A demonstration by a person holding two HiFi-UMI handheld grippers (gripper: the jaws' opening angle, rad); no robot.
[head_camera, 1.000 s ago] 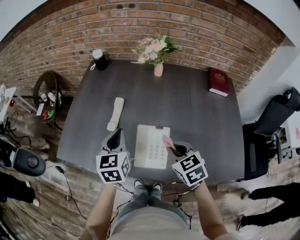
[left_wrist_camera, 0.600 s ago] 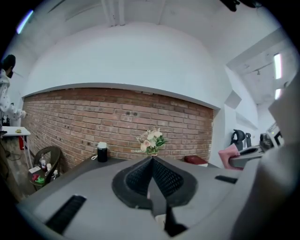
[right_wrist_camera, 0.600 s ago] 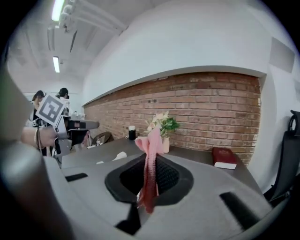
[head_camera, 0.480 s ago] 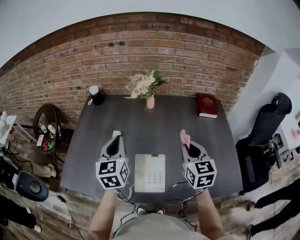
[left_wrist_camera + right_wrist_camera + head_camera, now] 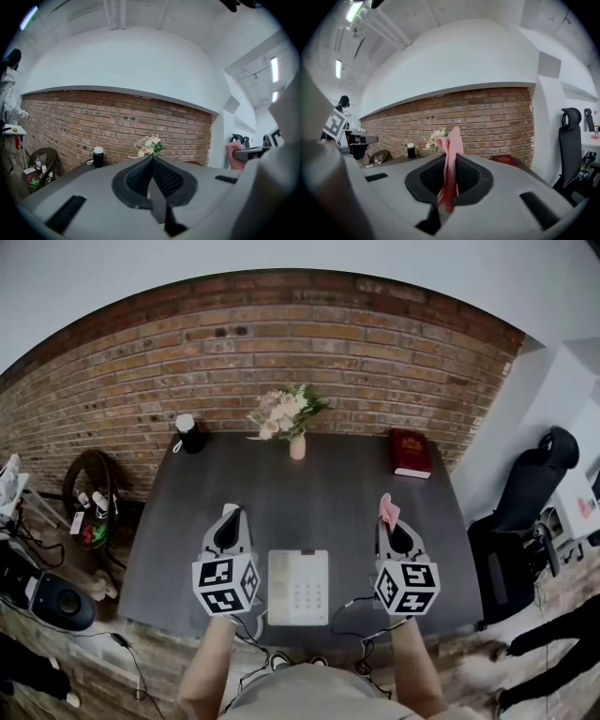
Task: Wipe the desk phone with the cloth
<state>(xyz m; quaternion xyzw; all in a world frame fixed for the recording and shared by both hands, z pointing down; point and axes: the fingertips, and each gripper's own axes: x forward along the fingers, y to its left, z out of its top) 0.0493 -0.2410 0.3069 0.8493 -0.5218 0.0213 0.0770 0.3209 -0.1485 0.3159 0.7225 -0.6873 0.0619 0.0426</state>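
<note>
The right gripper [image 5: 449,182] is pressed shut on the pink cloth [image 5: 451,152]. The cloth stands up from between the jaws as a folded strip, which I take as a way of leaving a free end for wiping. The left gripper [image 5: 151,182] has its jaws pressed together with nothing between them, probably kept free to steady things.

In the head view both grippers hang level above the near part of the bench [image 5: 319,493]. The desk phone [image 5: 298,589] lies flat between them, keypad up, and neither gripper touches it. The cloth is well clear of the phone, so no wiping contact is being made at this moment.

Along the far edge a small vase [image 5: 297,448] holds pink and white flowers [image 5: 283,412]. A dark canister [image 5: 187,435] with a white lid stands at the far left corner, and its contents cannot be seen. A red book [image 5: 410,453] lies at the far right.
</note>
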